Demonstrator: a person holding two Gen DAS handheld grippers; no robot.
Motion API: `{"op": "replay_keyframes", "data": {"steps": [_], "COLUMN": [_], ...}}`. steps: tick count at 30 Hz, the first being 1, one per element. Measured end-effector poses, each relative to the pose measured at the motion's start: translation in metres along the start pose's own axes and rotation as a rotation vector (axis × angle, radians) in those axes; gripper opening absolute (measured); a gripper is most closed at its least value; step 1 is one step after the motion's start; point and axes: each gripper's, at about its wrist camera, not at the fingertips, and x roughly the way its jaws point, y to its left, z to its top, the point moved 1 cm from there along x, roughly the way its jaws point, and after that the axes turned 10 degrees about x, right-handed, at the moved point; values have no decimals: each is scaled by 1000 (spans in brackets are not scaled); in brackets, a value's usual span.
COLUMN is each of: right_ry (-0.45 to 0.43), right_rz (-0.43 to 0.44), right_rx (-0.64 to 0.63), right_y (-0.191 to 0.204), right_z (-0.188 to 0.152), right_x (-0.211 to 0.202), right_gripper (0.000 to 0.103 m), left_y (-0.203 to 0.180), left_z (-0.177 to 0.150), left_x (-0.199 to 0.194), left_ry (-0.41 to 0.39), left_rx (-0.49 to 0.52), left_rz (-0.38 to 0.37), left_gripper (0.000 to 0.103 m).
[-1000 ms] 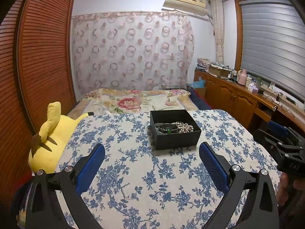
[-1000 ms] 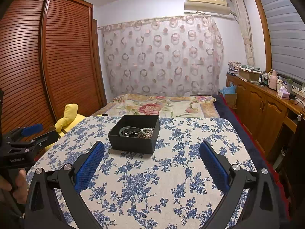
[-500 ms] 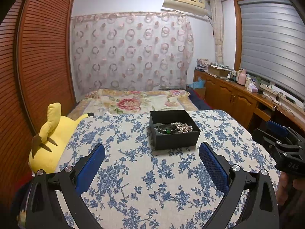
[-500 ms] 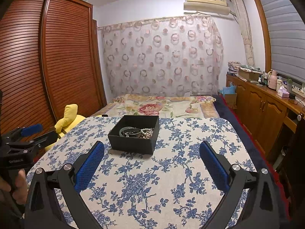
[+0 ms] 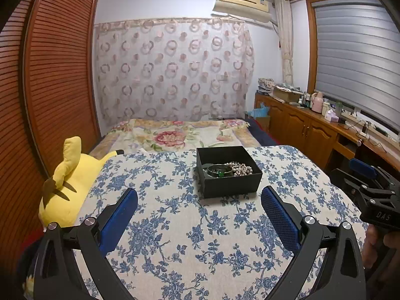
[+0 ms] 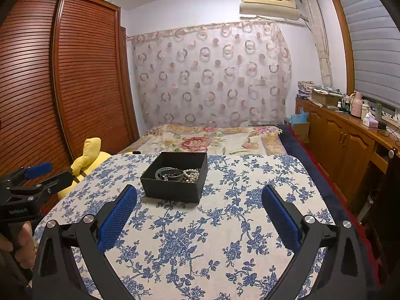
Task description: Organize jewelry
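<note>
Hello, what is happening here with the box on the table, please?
A person holds a tool in each hand above a table with a blue-flowered cloth. The left tool and right tool are both open and hold nothing. A black box sits ahead, with a pearl necklace and a dark bangle inside. Neither tool touches the box.

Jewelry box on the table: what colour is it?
Black, the jewelry box shows best in the left wrist view.
</note>
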Motion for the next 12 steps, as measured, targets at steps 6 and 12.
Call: {"op": "replay_keyframes", "data": {"steps": [6,12], "right_ry": [-1,-1], "right_rz": [0,0], "right_rx": [0,0], "right_y": [1,0], "right_z": [0,0], "right_x": [0,0], "right_gripper": [101,101], "left_y": [0,0], "left_z": [0,3], "left_x": [0,-2], "left_ry": [0,-5], "left_rx": [-1,3], "left_rz": [4,-2], "left_gripper": [95,95]}}
